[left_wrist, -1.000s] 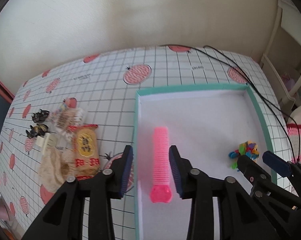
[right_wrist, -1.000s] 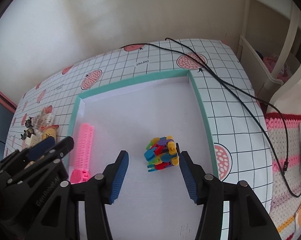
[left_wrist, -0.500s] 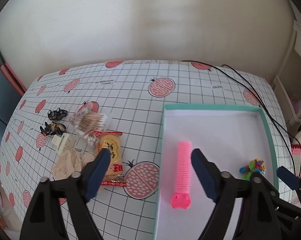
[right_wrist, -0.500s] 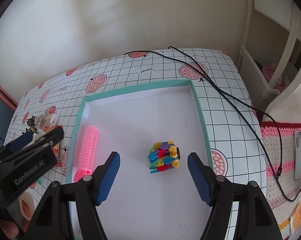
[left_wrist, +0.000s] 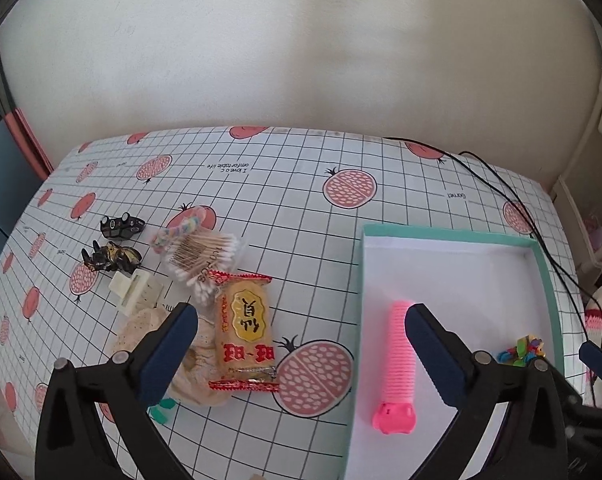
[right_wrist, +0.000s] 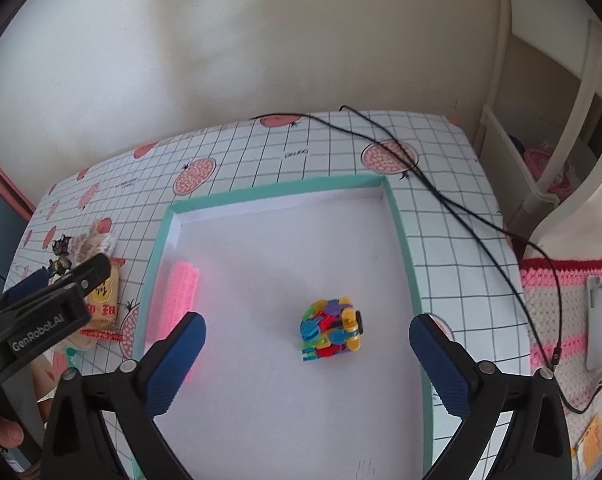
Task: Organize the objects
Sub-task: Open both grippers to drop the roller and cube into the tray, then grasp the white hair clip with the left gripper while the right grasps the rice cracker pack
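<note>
Left jaws: spread wide and empty. The left gripper point(left_wrist: 301, 344) hangs above the table, one finger over the pile of loose things, the other over the near-left part of the tray.

Right jaws: also wide apart, nothing between them. The right gripper point(right_wrist: 307, 356) hovers over the tray's floor.

Landmark: the teal-rimmed tray point(left_wrist: 441, 233), white inside; every place below is given from it.

Inside the tray: the pink roller point(left_wrist: 399, 364) lies lengthwise along the left wall, and the colourful block toy point(right_wrist: 331, 330) sits toward the near-right part. Both look delivered.

Left of the tray: the snack packet point(left_wrist: 245, 332) is closest. Beyond it are the cotton swabs point(left_wrist: 205, 256), a white clip point(left_wrist: 135, 286), a beige cloth point(left_wrist: 149, 332) partly under the packet, a dark beetle toy point(left_wrist: 111, 258) and a small black car point(left_wrist: 121, 226) farthest out.

Step in hand: by my read, the left gripper is lining up the next pick, and the snack packet sits nearest its jaws.

Doing it well: come down with the fingers across the packet's narrow width and close on the body, not the crimped ends. The cloth underneath may drag along, so lift straight and check it drops away.

Watch out: the black cable point(right_wrist: 461, 216) trails past the tray's far-right corner; keep the right gripper's path off it.
</note>
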Demonstrator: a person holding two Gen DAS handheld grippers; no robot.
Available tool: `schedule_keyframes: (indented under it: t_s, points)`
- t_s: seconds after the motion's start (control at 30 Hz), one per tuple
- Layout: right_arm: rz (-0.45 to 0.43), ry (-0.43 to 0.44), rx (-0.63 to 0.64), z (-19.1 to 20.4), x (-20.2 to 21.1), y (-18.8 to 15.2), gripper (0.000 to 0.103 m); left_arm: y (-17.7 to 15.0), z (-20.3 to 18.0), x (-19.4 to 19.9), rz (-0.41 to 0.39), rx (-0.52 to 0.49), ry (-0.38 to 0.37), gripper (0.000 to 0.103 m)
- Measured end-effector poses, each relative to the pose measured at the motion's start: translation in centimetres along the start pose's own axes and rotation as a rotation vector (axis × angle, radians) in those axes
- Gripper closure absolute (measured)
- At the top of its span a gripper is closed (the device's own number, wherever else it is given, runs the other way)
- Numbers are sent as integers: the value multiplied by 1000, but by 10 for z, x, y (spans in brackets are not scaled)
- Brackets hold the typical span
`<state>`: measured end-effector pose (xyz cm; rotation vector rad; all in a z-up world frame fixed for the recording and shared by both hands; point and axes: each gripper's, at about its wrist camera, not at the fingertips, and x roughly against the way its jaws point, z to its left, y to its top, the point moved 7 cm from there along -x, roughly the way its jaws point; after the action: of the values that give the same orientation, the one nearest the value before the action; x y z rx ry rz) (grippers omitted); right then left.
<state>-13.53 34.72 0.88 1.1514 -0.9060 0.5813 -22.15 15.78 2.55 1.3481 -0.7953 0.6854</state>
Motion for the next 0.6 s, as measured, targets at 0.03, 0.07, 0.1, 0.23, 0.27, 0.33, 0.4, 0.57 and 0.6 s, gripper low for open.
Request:
schedule_keyframes:
  t_s: [0.03,0.07,0.1,0.23,0.27,0.33,0.4,0.57,0.6]
  points:
    - [-2,-4,-8,-1,0,1,0,1,4,-1,0,7,-8,0]
    - [-2,-9,-16,-3,-1,2,0,1,8,-1,1,13,-17,0]
    - [-1,-12,-23,-4,-1,3,0,2,12,-2,1,17,-25,0]
    - [-2,-17,-24,-3,0,7,0,6,33,-1,-12,38,-51,0]
    - [-3,-20,-23,-1,0,8,0,7,39,-1,-14,48,-54,0]
    - [-6,-32,-17,2,1,11,0,10,58,-3,-15,80,-67,0]
    - [-11,-40,-6,11,3,16,0,13,75,-5,-20,104,-78,0]
    - [-27,-20,48,55,7,26,0,23,115,-11,-5,150,-65,0]
    - [-32,-16,65,66,8,28,0,26,124,-10,-9,162,-67,0]
